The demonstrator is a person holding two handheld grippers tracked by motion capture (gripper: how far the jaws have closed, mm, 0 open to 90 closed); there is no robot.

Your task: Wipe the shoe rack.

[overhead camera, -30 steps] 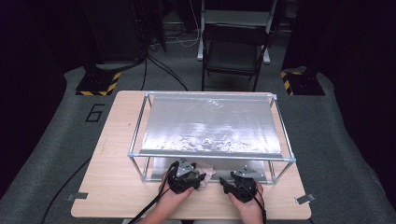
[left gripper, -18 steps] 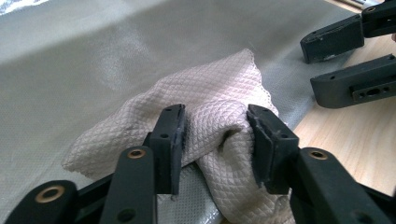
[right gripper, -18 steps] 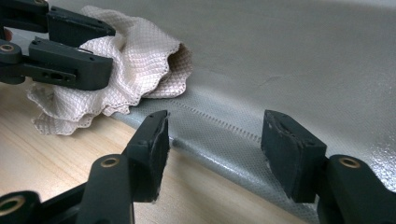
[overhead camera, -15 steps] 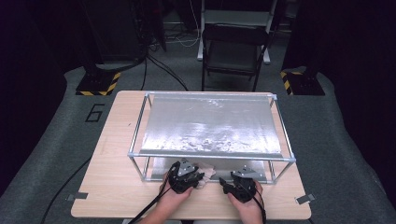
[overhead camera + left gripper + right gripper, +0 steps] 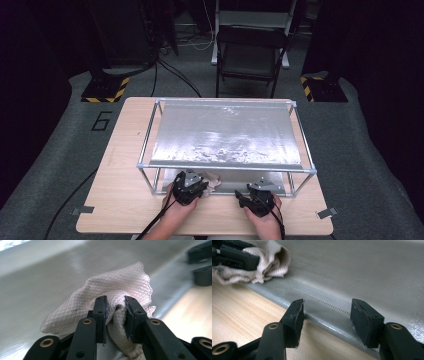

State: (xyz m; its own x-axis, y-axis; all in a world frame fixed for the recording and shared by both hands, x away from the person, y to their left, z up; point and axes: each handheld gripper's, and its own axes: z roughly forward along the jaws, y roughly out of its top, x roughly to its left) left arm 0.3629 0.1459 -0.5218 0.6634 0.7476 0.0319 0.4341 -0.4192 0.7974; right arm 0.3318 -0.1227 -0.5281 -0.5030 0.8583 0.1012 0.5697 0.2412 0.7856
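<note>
Left gripper [image 5: 115, 312] has just been closing, and the cloth [image 5: 117, 287] is bunched between its pads now, a thick fold pinched right at the tips. The cloth sits at the near edge of the grey mat [image 5: 362, 272], under the metal frame [image 5: 225, 167], over toward my left hand.

Right gripper [image 5: 327, 320] hangs about half open with nothing in it, jaws straddling the mat's front edge where it meets the table [image 5: 242, 315].

Here's what worries me. The pinch is only on a fold near the tips (most of the cloth billows loose beyond the jaws), so a quick drag could pull that fold free and leave the cloth behind. If I wipe, the loose part may roll under and bunch instead of lying flat.

The mat looks thin and unfixed, I think; pushing the cloth across it could ruck it up or slide it, unless the right gripper pins the edge first. And that gripper isn't pinning anything yet: if it closes where it stands, it might nip the mat edge and lift it.

Also the frame's front bar is low above both hands; raising the left one sharply could knock it.
</note>
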